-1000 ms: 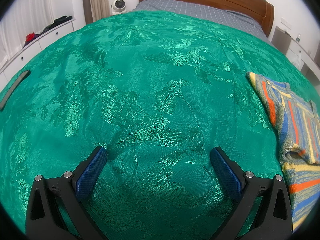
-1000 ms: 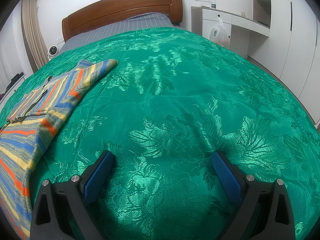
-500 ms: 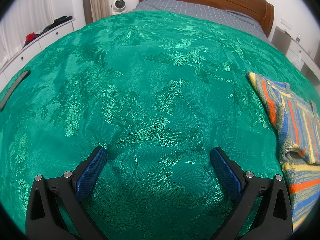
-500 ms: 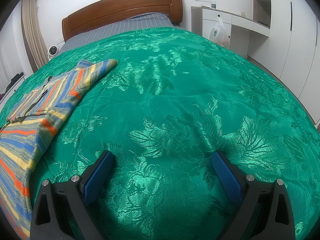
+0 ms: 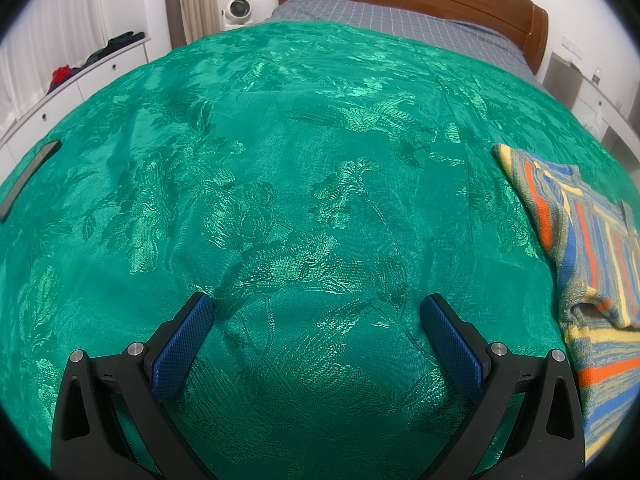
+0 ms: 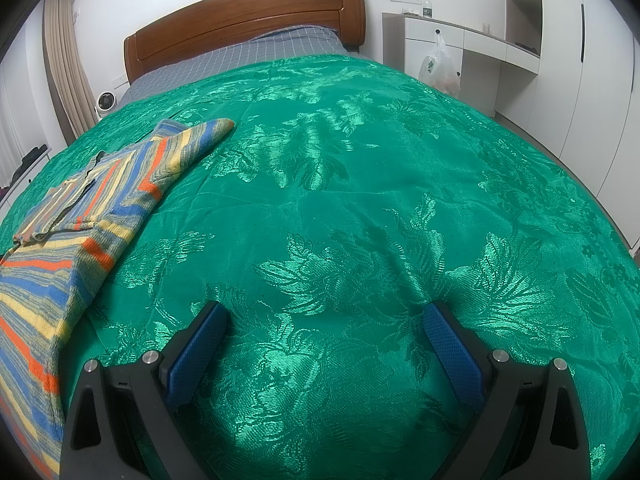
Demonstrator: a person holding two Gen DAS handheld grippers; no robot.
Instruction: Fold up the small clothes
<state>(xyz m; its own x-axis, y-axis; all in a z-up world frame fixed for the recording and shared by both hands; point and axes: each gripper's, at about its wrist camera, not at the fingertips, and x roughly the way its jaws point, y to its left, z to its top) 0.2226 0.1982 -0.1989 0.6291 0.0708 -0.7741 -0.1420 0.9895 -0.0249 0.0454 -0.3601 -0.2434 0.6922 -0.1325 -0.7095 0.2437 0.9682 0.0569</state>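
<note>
Both jaws wide, empty — dark bar only left view shows.

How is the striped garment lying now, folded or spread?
Partly folded: striped garment has one layer overlapping another; its near end runs out of view.

Bed: bedspread covers it up to near the headboard end.
Sweater: on the bedspread, right of the left gripper, left of the right gripper.
Flat bar: on the bedspread at the left edge.
Fan: beside the bed's head-left corner.
Bag: off the bed's right edge.
</note>
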